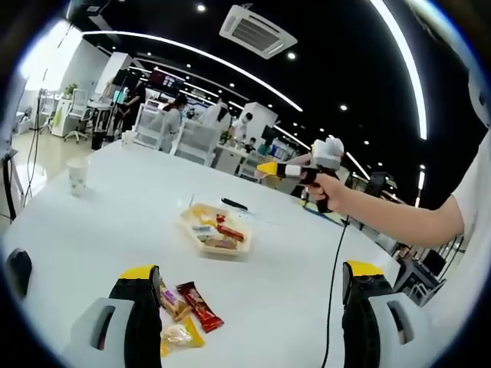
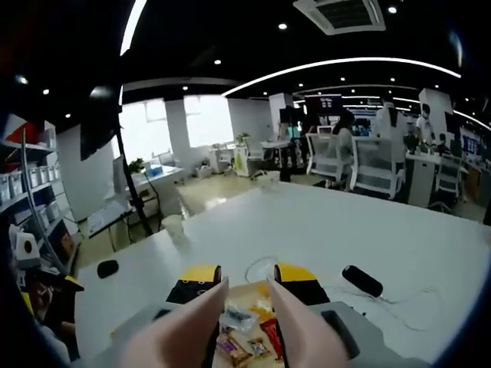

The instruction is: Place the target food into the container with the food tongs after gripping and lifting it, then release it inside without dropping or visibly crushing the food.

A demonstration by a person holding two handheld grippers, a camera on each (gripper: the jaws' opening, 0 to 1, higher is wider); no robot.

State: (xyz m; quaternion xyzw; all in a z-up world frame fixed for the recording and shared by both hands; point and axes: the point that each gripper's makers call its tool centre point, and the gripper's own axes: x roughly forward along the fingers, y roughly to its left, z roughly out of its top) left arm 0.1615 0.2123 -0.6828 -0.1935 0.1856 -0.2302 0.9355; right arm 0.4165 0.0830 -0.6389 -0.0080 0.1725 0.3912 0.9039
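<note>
A shallow clear container (image 1: 189, 224) with several snack packets (image 1: 219, 234) sits mid-table. Nearer me lie loose packets, a dark red one (image 1: 201, 306) and a yellow one (image 1: 179, 335), just inside my left jaw. My left gripper (image 1: 253, 285) stands wide open above the table, holding nothing. A hand holds my right gripper (image 1: 288, 169) up beyond the container. In the right gripper view, that gripper (image 2: 247, 280) is shut on beige food tongs (image 2: 201, 318), whose two arms stay apart over the container (image 2: 249, 292) and its snacks (image 2: 238, 319).
A paper cup (image 1: 77, 176) (image 2: 175, 225) stands near the table's far edge. There is a black mouse (image 1: 18, 270) (image 2: 107, 268), a black pen-like item (image 1: 234, 204), a black oblong object (image 2: 362, 280) and a cable (image 1: 333, 291). Chairs, desks and people fill the room behind.
</note>
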